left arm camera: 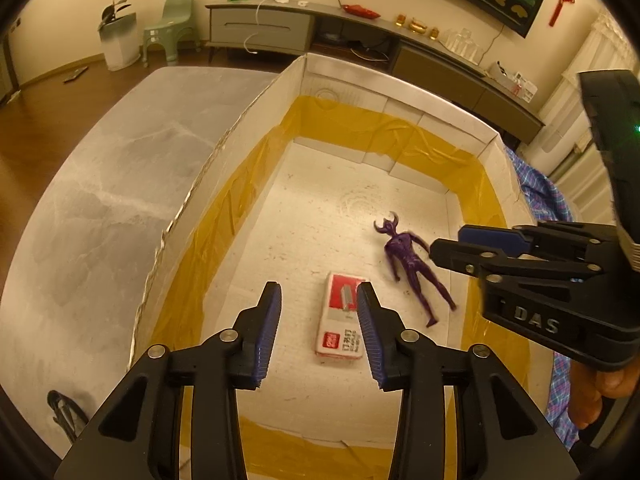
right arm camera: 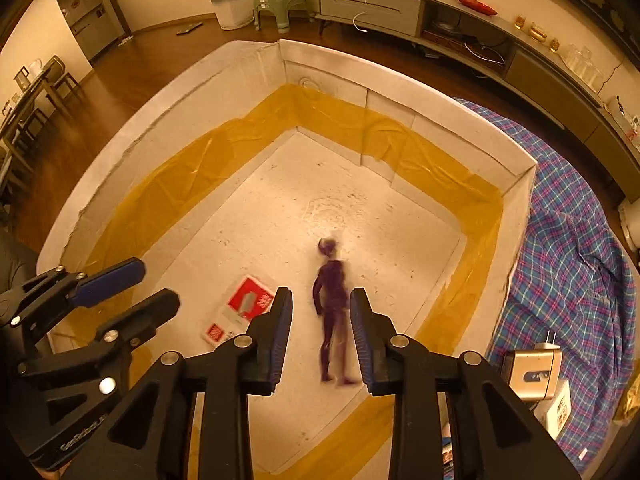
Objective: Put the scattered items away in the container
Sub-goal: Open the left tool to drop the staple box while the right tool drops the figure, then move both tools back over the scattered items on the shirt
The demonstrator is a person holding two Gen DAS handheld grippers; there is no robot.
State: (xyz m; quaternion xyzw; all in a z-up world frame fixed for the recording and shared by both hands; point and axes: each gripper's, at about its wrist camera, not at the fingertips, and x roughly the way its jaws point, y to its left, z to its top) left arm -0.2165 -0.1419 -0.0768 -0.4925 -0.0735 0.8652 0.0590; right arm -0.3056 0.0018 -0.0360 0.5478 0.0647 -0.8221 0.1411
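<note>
A living room with a wooden floor lies under warm light; a long low cabinet (left arm camera: 280, 20) runs along the far wall, with a green child's chair (left arm camera: 170, 26) and a white bin (left arm camera: 118, 42) beside it. A grey marbled table (left arm camera: 100, 184) carries a white box (left arm camera: 308, 76) whose inner walls are lined with yellow tape (left arm camera: 224, 216). A blue checked cloth (right arm camera: 568, 240) lies against the box's right side.

The left tool (left arm camera: 319, 334) points down into the box, its jaws apart with nothing between the blue pads. A red and white packet (left arm camera: 342, 320) lies flat on the box floor directly below and just ahead of this tool, seen through the gap between its fingers.

The right tool (right arm camera: 321, 340) also points down into the box, jaws partly open and empty. A purple toy figure (right arm camera: 332, 300) is in the box just below and ahead of this tool, framed by its fingers and blurred in the right wrist view; in the left wrist view it lies on its back on the box floor, just right of the packet, with one arm close to the right tool's tip. The packet sits left of the right tool.
</note>
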